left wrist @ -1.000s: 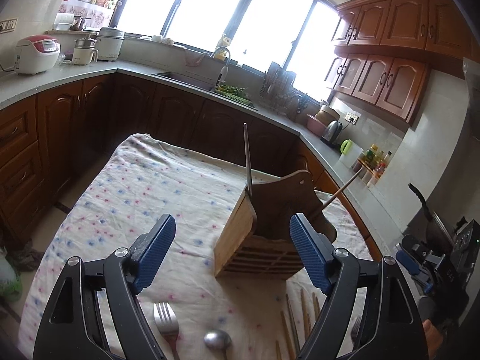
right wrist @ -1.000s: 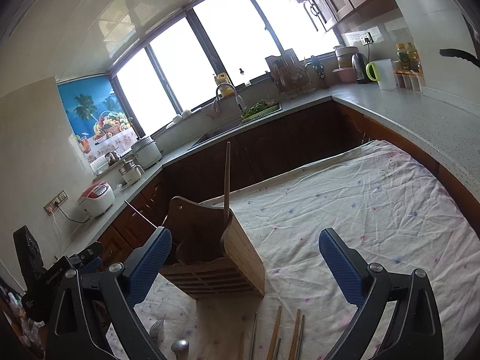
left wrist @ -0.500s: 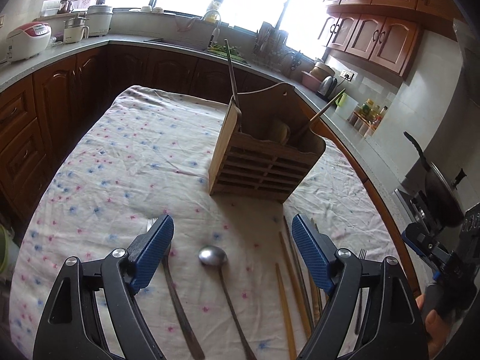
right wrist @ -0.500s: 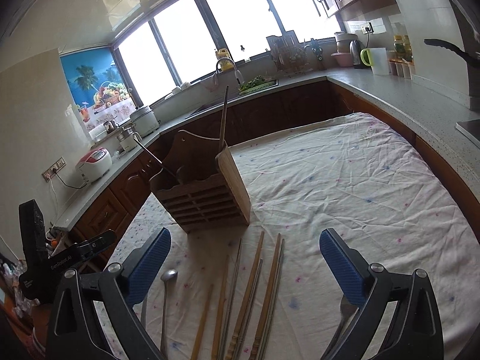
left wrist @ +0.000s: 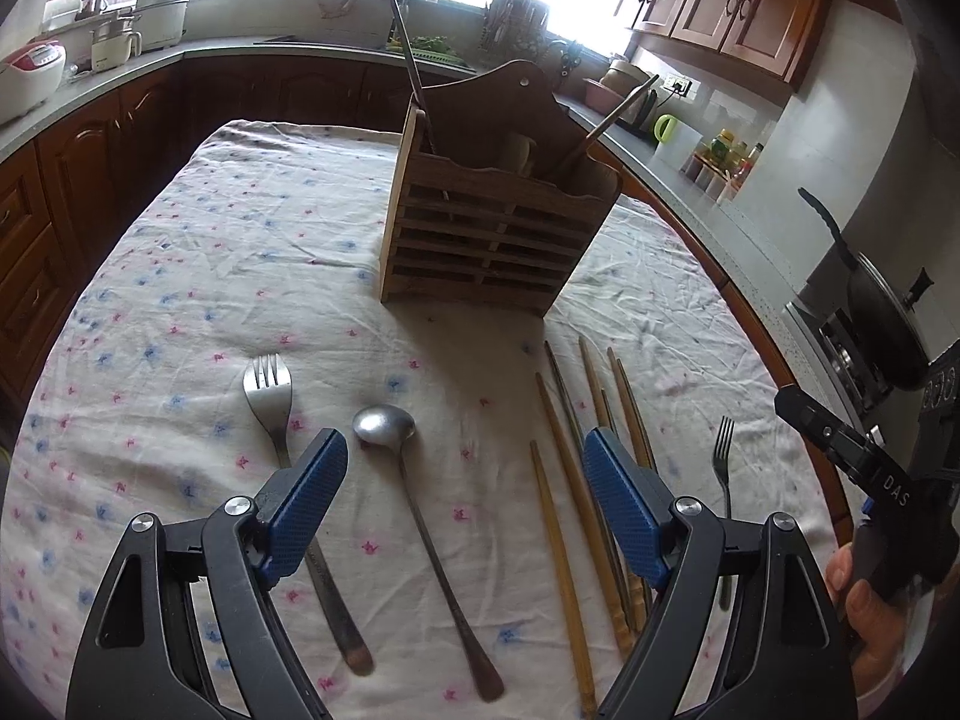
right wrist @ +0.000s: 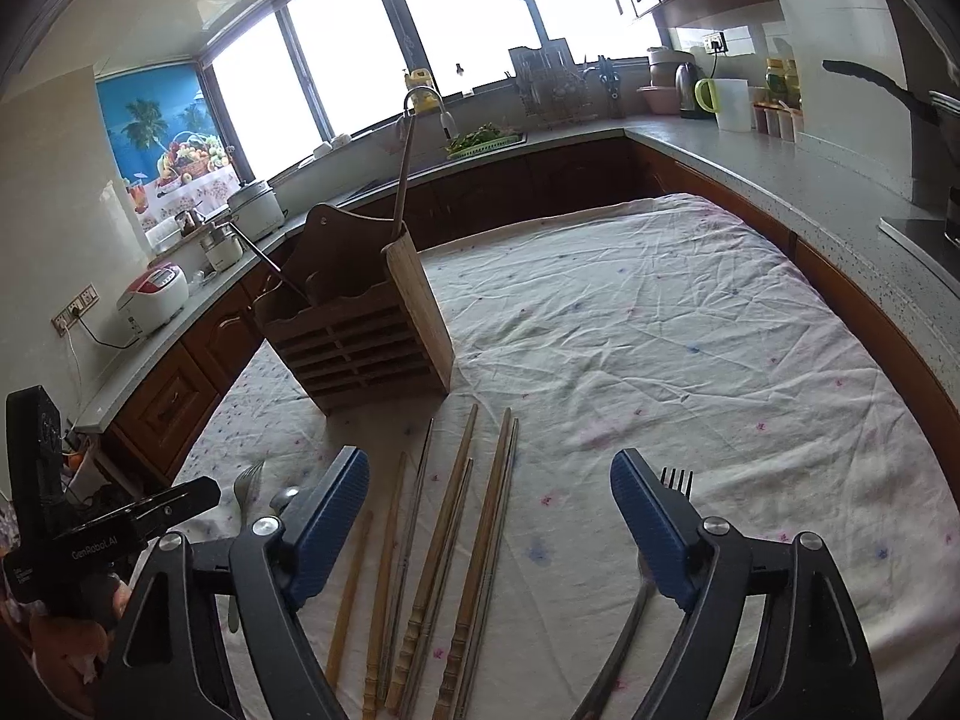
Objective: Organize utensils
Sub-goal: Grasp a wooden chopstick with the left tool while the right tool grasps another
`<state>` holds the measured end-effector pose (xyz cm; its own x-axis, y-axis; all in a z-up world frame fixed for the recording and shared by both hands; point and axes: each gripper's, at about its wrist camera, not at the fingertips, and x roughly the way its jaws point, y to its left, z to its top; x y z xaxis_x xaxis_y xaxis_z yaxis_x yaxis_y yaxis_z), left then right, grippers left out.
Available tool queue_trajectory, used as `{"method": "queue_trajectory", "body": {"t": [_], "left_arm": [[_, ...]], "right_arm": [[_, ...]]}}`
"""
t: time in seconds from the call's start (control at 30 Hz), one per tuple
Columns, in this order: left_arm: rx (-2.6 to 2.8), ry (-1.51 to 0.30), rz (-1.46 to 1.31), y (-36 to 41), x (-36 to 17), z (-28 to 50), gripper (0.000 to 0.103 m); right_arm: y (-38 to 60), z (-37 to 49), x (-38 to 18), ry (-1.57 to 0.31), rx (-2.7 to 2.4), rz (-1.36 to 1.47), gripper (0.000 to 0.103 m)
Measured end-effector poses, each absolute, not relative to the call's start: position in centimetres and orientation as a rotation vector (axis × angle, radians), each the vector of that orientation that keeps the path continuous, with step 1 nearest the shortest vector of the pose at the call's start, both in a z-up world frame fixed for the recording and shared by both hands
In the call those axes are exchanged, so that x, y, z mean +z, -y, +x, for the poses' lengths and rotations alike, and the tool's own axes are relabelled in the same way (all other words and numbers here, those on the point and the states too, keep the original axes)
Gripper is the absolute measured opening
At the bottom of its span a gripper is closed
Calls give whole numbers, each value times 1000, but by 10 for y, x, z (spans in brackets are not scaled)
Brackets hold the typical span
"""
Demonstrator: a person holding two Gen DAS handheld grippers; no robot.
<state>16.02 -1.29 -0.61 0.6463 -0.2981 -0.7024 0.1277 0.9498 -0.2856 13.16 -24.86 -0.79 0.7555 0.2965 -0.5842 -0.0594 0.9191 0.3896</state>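
A wooden utensil holder (left wrist: 492, 234) stands on the floral tablecloth (left wrist: 240, 252) with two long handles sticking out of it; it also shows in the right wrist view (right wrist: 360, 336). In front of it lie a large fork (left wrist: 270, 396), a long metal spoon (left wrist: 384, 426), several wooden and metal chopsticks (left wrist: 564, 432) and a small dark fork (left wrist: 723, 450). My left gripper (left wrist: 465, 492) is open and empty above the spoon. My right gripper (right wrist: 489, 516) is open and empty above the chopsticks (right wrist: 456, 528), with the small fork (right wrist: 675, 480) by its right finger.
Kitchen counters and dark wooden cabinets (left wrist: 90, 138) ring the table. A rice cooker (right wrist: 153, 294), sink tap (right wrist: 420, 102), kettle (right wrist: 717, 99) and a pan on the stove (left wrist: 882, 312) stand around. The other hand's gripper shows at each view's edge (left wrist: 870, 468).
Both grippers have tilted down and pulled back from the holder. The utensils on the cloth have come fully into view beneath them. Both stay open.
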Motion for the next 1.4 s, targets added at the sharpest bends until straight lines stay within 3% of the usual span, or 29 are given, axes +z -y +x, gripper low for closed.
{"method": "queue_trajectory", "body": {"t": [0.2, 0.37, 0.63, 0.77, 0.97, 1.4], "left_arm": [[-278, -875, -172, 28, -14, 166, 80], [-325, -928, -139, 44, -23, 172, 60], [-364, -1000, -112, 62, -39, 182, 39], [-374, -1018, -103, 68, -45, 186, 39], [-388, -1066, -68, 79, -60, 190, 28], [-387, -1048, 45, 87, -63, 185, 26]], "right_arm": [[249, 139, -17, -726, 201, 376, 64], [245, 148, -26, -763, 221, 385, 52], [229, 172, -45, -836, 279, 383, 23], [216, 185, -56, -880, 314, 372, 20], [211, 207, -69, -918, 294, 350, 16], [206, 240, -85, -979, 275, 279, 7]]}}
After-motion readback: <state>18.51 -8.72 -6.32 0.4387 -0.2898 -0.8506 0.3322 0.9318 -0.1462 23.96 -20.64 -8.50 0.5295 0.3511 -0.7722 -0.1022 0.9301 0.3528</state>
